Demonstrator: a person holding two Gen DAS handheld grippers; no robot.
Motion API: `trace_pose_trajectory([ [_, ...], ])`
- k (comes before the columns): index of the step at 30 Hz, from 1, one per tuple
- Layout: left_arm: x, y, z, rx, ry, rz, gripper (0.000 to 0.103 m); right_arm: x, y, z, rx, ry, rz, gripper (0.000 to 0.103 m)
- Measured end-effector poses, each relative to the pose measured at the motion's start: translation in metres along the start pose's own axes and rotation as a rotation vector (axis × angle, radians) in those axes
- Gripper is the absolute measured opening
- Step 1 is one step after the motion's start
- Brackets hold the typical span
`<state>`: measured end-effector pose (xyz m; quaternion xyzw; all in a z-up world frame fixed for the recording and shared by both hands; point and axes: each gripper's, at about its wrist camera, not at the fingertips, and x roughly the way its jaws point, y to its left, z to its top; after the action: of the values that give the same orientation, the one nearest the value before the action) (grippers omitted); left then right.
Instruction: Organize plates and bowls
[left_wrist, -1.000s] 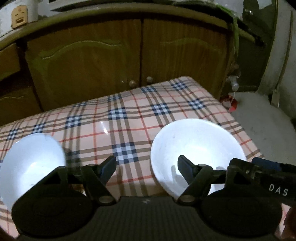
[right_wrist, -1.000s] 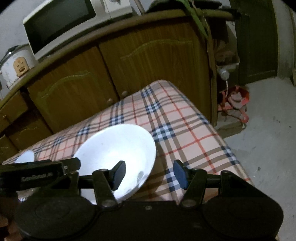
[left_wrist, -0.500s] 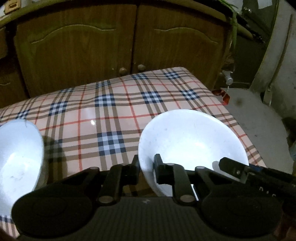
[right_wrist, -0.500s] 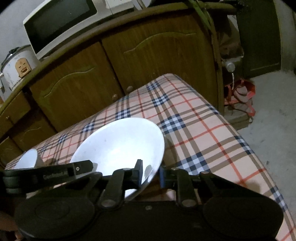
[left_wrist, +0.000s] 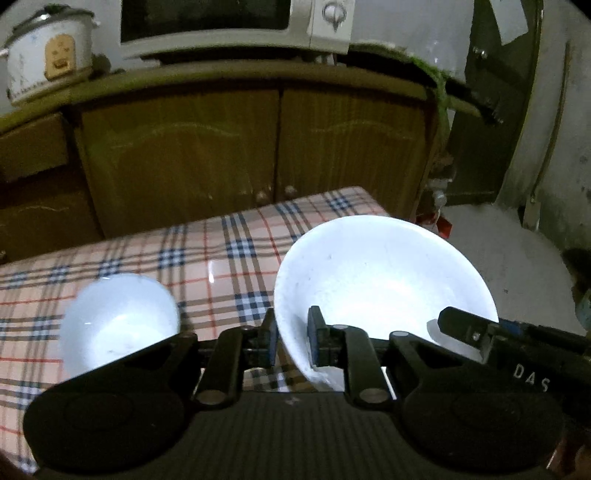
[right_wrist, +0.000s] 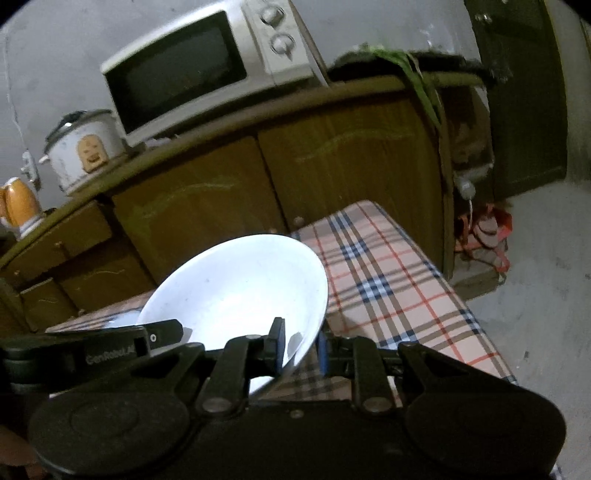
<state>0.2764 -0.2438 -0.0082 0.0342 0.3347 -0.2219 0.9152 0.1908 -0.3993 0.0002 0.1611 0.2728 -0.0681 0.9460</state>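
Note:
A large white bowl (left_wrist: 380, 284) is held above the plaid table (left_wrist: 229, 254), clear of the cloth. My left gripper (left_wrist: 292, 341) is shut on its near left rim. My right gripper (right_wrist: 302, 349) is shut on its right rim; the bowl also shows in the right wrist view (right_wrist: 236, 291). The right gripper's finger (left_wrist: 465, 328) reaches into the bowl from the right in the left wrist view. A smaller white bowl (left_wrist: 118, 321) sits on the table to the left.
A wooden cabinet (left_wrist: 258, 147) stands behind the table with a microwave (right_wrist: 207, 70) and a rice cooker (left_wrist: 48, 55) on top. The table's right edge drops to a grey floor (right_wrist: 546, 258) with red clutter (right_wrist: 484, 229).
Both grippers closed on the large bowl's rim from open. The bowl has since risen off the table, and both views have tilted up.

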Motion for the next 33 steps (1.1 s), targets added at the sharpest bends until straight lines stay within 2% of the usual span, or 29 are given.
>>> trace_pose_trajectory([
  [18, -0.122, 0.014, -0.02, 0.008, -0.12, 0.058, 0.02, -0.124, 0.069, 0.004, -0.063, -0.104, 0.081, 0.024],
  [33, -0.174, 0.031, -0.051, -0.007, -0.155, 0.099, 0.021, -0.169, 0.105, -0.022, -0.103, -0.118, 0.129, 0.024],
])
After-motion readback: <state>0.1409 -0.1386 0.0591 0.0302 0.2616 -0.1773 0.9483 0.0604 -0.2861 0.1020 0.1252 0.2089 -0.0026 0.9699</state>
